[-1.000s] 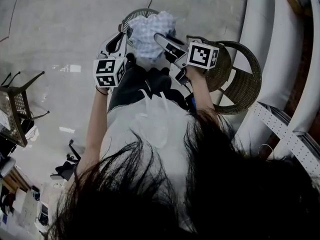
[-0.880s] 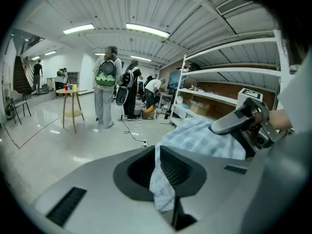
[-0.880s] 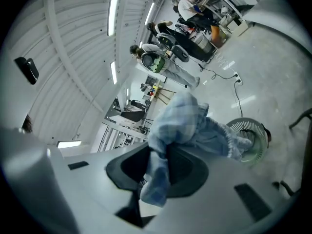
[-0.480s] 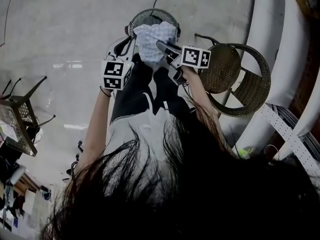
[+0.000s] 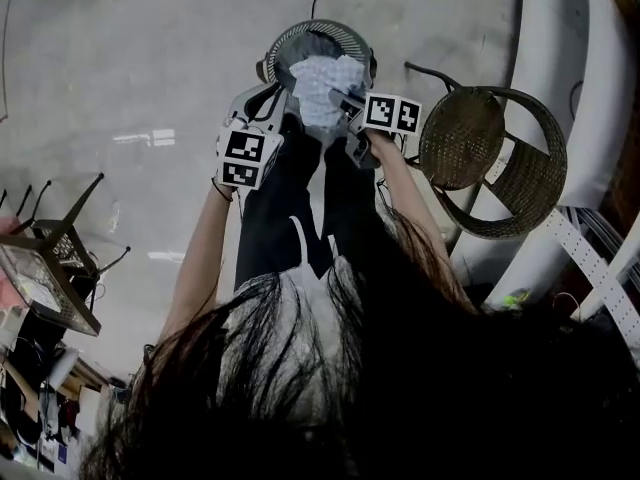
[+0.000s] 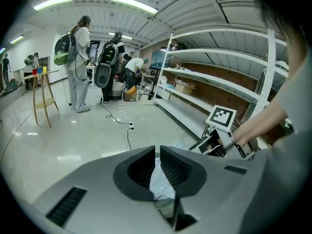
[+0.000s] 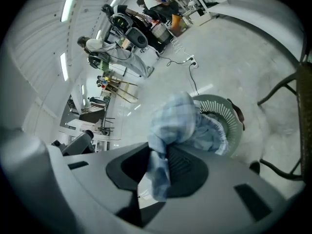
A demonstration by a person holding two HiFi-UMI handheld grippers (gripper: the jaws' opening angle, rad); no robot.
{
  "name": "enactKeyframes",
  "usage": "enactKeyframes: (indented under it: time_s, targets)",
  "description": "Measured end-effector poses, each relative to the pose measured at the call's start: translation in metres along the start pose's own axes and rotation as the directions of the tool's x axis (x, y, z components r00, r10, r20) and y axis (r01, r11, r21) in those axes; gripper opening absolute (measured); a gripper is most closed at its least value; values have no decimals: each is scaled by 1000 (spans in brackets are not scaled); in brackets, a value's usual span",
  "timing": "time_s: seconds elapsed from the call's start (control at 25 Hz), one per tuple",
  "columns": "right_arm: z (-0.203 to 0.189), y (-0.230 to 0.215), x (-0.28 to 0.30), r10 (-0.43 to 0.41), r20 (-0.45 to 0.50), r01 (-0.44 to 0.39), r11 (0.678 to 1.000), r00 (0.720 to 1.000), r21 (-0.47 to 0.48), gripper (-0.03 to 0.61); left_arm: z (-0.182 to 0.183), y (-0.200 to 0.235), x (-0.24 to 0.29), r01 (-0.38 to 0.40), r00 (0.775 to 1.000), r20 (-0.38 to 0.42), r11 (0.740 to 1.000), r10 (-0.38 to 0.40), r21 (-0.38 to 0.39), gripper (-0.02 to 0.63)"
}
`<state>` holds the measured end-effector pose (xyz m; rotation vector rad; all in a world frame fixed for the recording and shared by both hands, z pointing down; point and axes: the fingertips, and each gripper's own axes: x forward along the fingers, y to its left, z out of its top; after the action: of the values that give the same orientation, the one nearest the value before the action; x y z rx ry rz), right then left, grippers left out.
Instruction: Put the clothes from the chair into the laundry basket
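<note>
The garment [image 5: 322, 83] is pale blue, checked, crumpled.

Checked cloth [image 5: 324, 88] hides most of laundry basket [image 5: 300, 30] interior.

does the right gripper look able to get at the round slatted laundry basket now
Probably yes: the right gripper, shut on a pale blue checked cloth, hangs over the round slatted laundry basket, above its open top, with only that cloth between.

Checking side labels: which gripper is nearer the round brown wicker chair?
Right. The right gripper hangs just left of the round brown wicker chair in the head view, apart from it; the left gripper is beyond the pale checked cloth both grip.
</note>
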<state>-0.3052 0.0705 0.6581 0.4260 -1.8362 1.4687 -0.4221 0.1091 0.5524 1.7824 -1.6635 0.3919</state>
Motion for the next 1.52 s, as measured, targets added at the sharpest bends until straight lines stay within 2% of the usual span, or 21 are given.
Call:
enactKeyframes:
  time_s: [0.16,0.36,0.6,0.72,0.84,0.96,1.12,1.32,1.52]
  targets:
    - [-5,-40,27,-71,-19,72,997,997,25,98,-17,5,19,27,999,-28,1000,-27,7,42]
    - [-1,-85,49,-157,-51,157,988,986,6,98,-46,8,36,43,996,-80,999,-42,7,43]
    - [15,-128,64,-280,-19,280,959,960,32,103,-76,8,41,53,990,-133,998,-54,-17,43]
    - [15,-144,67,-335,-39,334,942,941,-32,186,-83,6,44,58,988,-145,998,-60,-17,42]
    - [15,-147,70,-347,-72,335,931,935,-144,216,-84,8,49,56,988,-144,998,-57,-16,43]
    - [13,-148,72,-345,-87,326,928,934,-180,216,-83,11,53,47,989,-139,999,-49,-17,43]
    - [7,-142,71,-310,-72,297,943,948,-152,218,-77,11,53,34,991,-126,999,-38,-30,43]
    - [16,-121,65,-247,18,247,958,969,-147,216,-73,8,52,38,992,-121,999,-40,-22,43]
    - [29,-82,46,-148,119,166,974,982,-155,216,-66,2,48,45,993,-112,999,-47,-16,43]
